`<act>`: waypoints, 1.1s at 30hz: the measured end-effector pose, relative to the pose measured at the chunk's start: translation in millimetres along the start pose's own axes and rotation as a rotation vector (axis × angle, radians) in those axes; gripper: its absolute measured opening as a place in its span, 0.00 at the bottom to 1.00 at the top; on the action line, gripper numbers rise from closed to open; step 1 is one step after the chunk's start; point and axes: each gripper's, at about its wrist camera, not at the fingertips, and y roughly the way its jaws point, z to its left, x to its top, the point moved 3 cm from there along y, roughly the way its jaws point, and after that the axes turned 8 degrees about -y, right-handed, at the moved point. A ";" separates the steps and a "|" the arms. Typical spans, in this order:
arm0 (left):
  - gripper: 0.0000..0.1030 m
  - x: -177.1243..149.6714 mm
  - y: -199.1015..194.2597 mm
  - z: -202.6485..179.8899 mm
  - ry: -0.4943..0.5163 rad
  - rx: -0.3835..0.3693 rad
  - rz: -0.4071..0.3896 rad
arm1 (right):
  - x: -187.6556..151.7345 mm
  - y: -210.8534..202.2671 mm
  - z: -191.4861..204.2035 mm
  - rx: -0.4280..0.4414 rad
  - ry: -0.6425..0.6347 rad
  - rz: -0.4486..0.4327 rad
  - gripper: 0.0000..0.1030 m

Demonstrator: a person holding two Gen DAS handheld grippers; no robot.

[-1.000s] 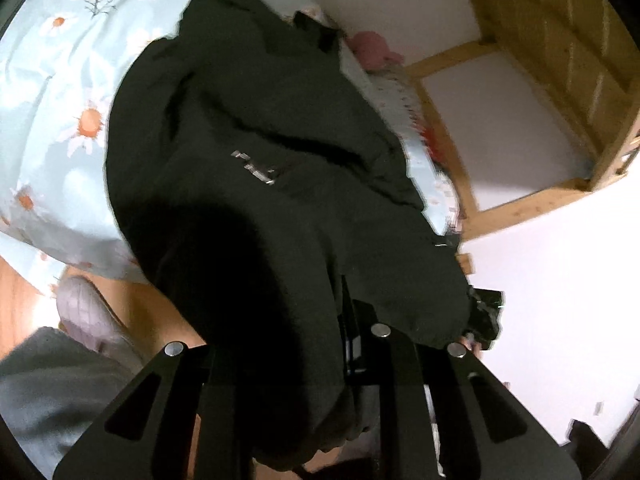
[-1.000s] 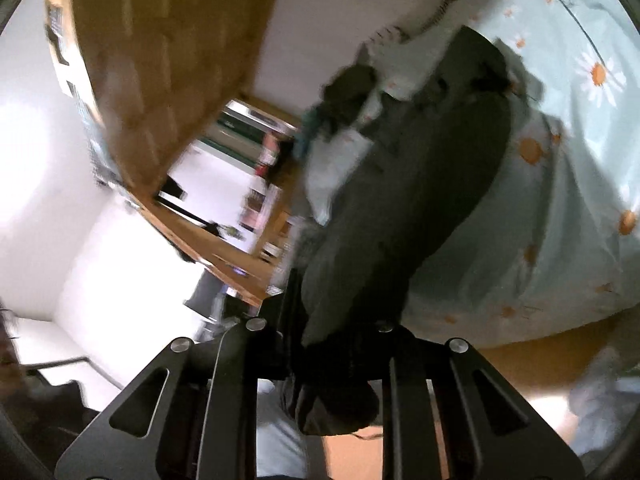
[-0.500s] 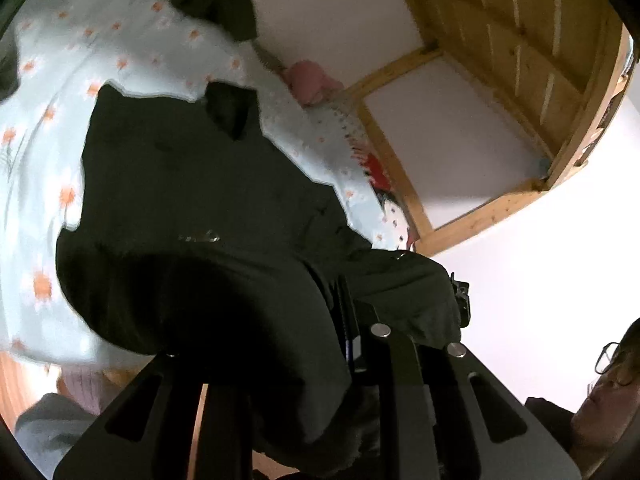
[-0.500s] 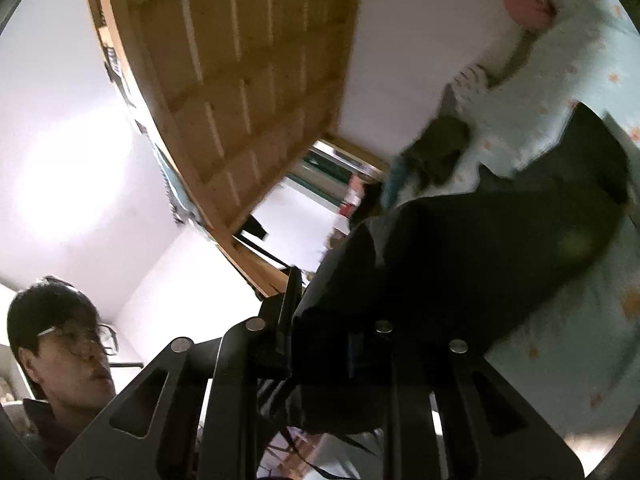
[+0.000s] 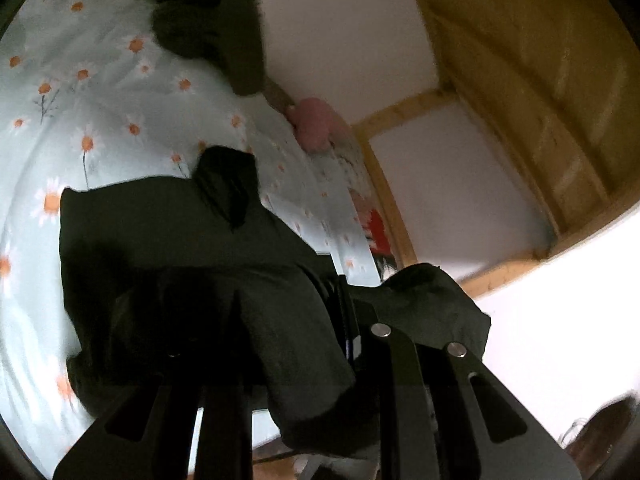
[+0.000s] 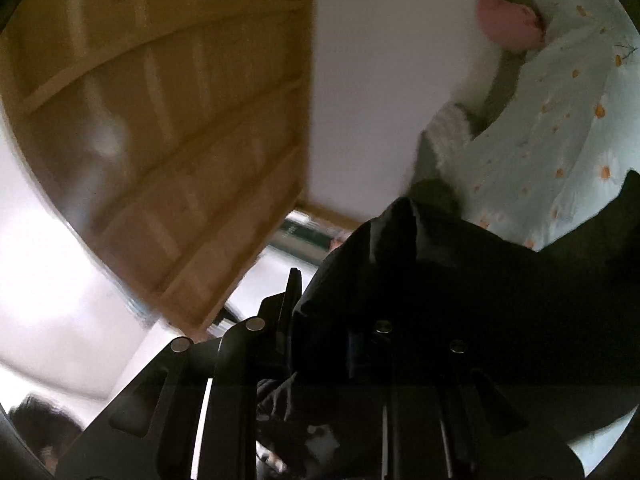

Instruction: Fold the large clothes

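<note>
A large black garment [image 5: 172, 240] lies partly on a pale blue bedspread with daisies [image 5: 100, 100]; its near edge is lifted. My left gripper [image 5: 316, 320] is shut on a bunch of that black cloth, which drapes over the fingers and hides the tips. In the right wrist view the same black garment [image 6: 480, 280] fills the lower right. My right gripper [image 6: 320, 328] is shut on another part of its edge and holds it up above the bed [image 6: 560, 140].
A second dark garment [image 5: 208, 20] lies at the far side of the bed by the white wall. A pink soft toy [image 5: 316, 124] sits by the wall. A wooden bunk frame and slats [image 5: 520, 100] hang overhead, also in the right view [image 6: 160, 120].
Both grippers have risen and tilted upward with the black garment, lifting its edge off the bed. The views now show more wall and wooden slats, less floor.
</note>
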 end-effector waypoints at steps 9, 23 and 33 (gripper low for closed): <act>0.27 112.5 76.0 107.4 -0.215 0.157 -0.068 | 49.8 118.2 -137.7 -0.390 0.156 0.002 0.88; 0.40 143.0 99.5 134.2 -0.251 0.110 0.044 | -23.7 195.3 -54.9 -0.548 -0.522 0.525 0.97; 0.95 163.8 22.6 100.2 -0.327 0.115 -0.216 | -125.7 238.6 -121.0 -0.868 -0.785 0.755 0.97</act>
